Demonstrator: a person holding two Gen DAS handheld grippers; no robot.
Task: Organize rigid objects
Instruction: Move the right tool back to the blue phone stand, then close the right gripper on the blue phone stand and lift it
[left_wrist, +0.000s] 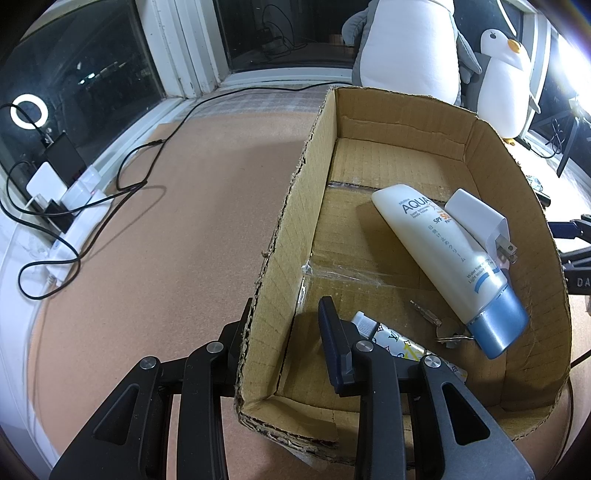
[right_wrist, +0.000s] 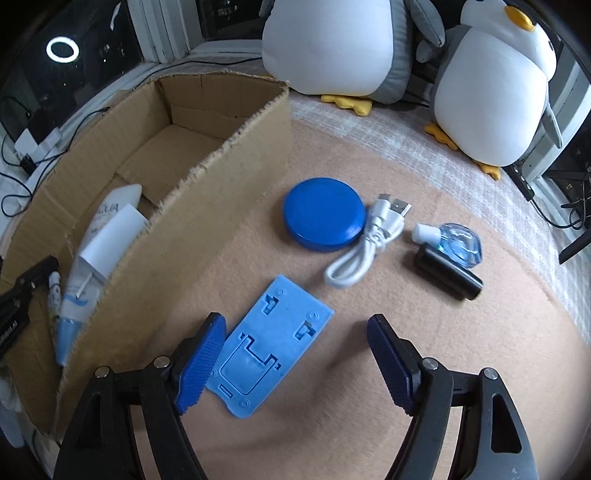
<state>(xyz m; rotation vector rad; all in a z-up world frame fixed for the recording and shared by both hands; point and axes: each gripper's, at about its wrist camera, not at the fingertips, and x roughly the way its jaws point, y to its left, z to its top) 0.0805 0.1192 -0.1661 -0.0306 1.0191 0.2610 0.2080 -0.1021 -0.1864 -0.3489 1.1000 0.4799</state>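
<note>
Blue plastic plate (right_wrist: 271, 345): flat on the bench, just ahead of the right tool (right_wrist: 297, 360), long axis slanting away to the right.
Right tool: released, left pad overlapping the plate's near-left edge.
Left tool (left_wrist: 286, 328): astride the cardboard box (left_wrist: 291, 206) wall; grip unclear.
Nearer: right.

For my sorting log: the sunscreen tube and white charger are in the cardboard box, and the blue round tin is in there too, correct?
Not quite. The blue round tin lies outside the cardboard box, on the mat, as the right wrist view shows. The sunscreen tube and white charger are inside.
</note>
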